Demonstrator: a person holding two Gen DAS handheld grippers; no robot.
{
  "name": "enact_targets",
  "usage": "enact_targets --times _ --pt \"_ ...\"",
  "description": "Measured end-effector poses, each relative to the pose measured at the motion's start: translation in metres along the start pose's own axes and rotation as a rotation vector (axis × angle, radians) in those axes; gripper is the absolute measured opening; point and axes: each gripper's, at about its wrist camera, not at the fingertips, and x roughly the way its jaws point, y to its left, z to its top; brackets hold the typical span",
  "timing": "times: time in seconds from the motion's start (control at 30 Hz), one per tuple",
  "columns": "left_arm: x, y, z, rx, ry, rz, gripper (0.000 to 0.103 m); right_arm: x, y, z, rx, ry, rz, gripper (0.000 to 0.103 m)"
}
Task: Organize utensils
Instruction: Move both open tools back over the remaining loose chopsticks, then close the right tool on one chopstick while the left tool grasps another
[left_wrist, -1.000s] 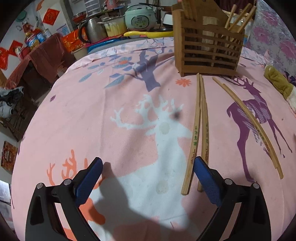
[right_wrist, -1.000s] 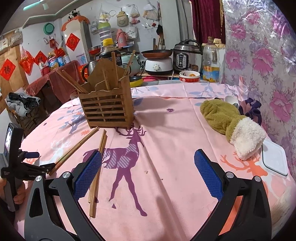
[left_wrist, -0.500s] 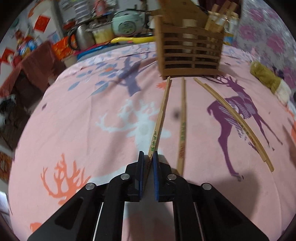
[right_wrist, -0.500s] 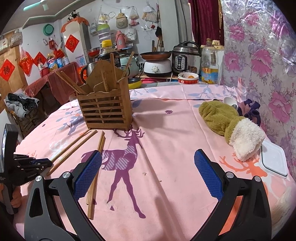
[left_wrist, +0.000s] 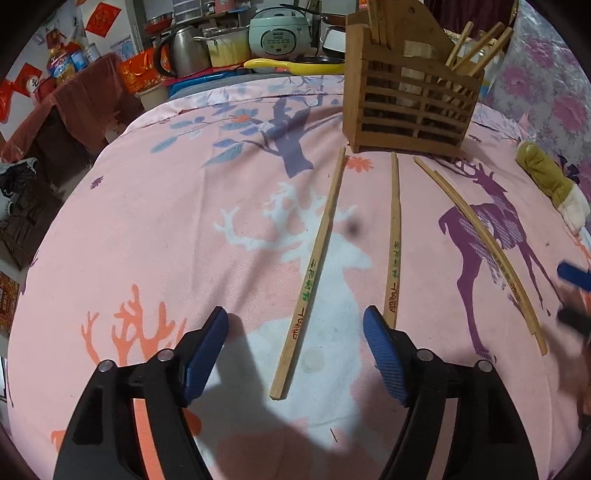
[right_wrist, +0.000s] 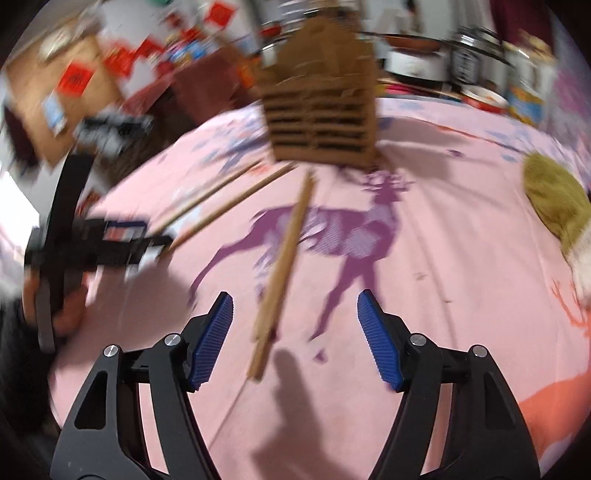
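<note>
While both views looked down on the pink deer-print bench (left_wrist: 155, 229), the left gripper (left_wrist: 295, 332) hung just above the cloth, fingers (left_wrist: 205, 350) wide and gripping nothing; they had just been opening, with the near end of one chopstick (left_wrist: 314, 269) lying loose between them. A second chopstick (left_wrist: 394, 243) lay just right of it, its near end by the right finger. Further right, a chopstick pair (left_wrist: 484, 243) lay close together across the purple deer. All pointed far toward the wooden slatted holder (left_wrist: 406, 107), standing upright at the far side with more chopsticks in it. A green mitten (left_wrist: 546, 177) lay at the right edge. Kettle, rice cooker and yellow pan cluttered the counter beyond the bench. Right gripper (right_wrist: 295, 325) view was motion-blurred: fingers (right_wrist: 212, 332) fairly wide, just been closing, the chopstick pair's (right_wrist: 284, 258) near end between them, pads not touching it. Left gripper (right_wrist: 110, 240) and the hand (right_wrist: 70, 306) holding it showed at far left. Nothing blocked either gripper's path to the holder (right_wrist: 321, 122).
</note>
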Motion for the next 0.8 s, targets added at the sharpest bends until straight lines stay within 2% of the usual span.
enact_targets --times 0.13,0.2,0.27,0.3,0.37,0.53,0.8 --pt "0.001 0.005 -0.001 -0.016 0.011 0.009 0.085 0.008 0.026 -0.016 -0.134 0.058 -0.028 0.068" --pt "0.002 0.005 -0.001 -0.015 0.012 0.015 0.086 0.012 0.033 -0.022 -0.166 0.081 -0.053 0.062" --pt "0.002 0.005 -0.001 -0.014 0.013 0.017 0.087 0.011 0.029 -0.022 -0.148 0.076 -0.048 0.036" --pt "0.002 0.005 -0.001 -0.015 0.013 0.017 0.087 0.010 0.024 -0.022 -0.124 0.076 -0.050 0.032" --pt "0.002 0.004 -0.001 -0.015 0.013 0.018 0.087 0.008 0.014 -0.021 -0.089 0.075 -0.053 0.016" --pt "0.002 0.004 -0.001 -0.014 0.011 0.023 0.087 0.005 -0.007 -0.020 -0.014 0.067 -0.116 0.010" --pt "-0.003 0.007 -0.007 -0.021 0.008 0.027 0.087 0.002 -0.027 -0.021 0.061 0.056 -0.211 0.009"
